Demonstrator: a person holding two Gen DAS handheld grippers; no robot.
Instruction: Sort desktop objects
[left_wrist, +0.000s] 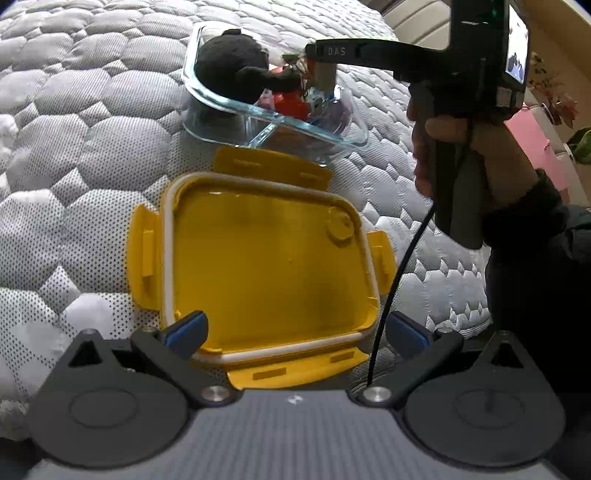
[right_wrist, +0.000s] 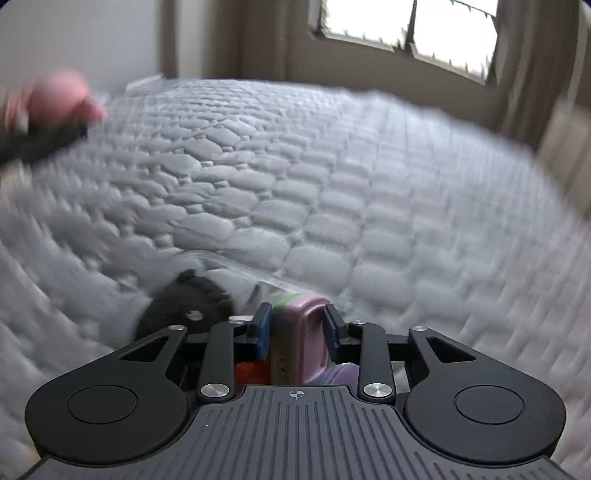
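Lying on a quilted mattress (left_wrist: 92, 129), the items are listed as follows. A glass container (left_wrist: 280, 122), tilted on the soft surface, is placed just behind a yellow lid (left_wrist: 266, 258), which is laid inside-up with its four latches spread. Held in the container are a black plush toy (left_wrist: 229, 62), a red item (left_wrist: 291, 105) and other small things too cluttered to identify.

Risk, judged: the container is seated unevenly on yielding fabric, so it could be tipped or nudged if pressed at the rim; the small block could also be dropped outside it if released too early.

Left gripper (left_wrist: 295, 330): fingers are spread wide, nothing is held, and they are poised over the near edge of the lid, the left finger overlapping its corner; contact cannot be confirmed.

Right gripper (right_wrist: 297, 325): fingers are drawn narrow on a pink and green block (right_wrist: 295, 332), which is gripped above the container's contents.
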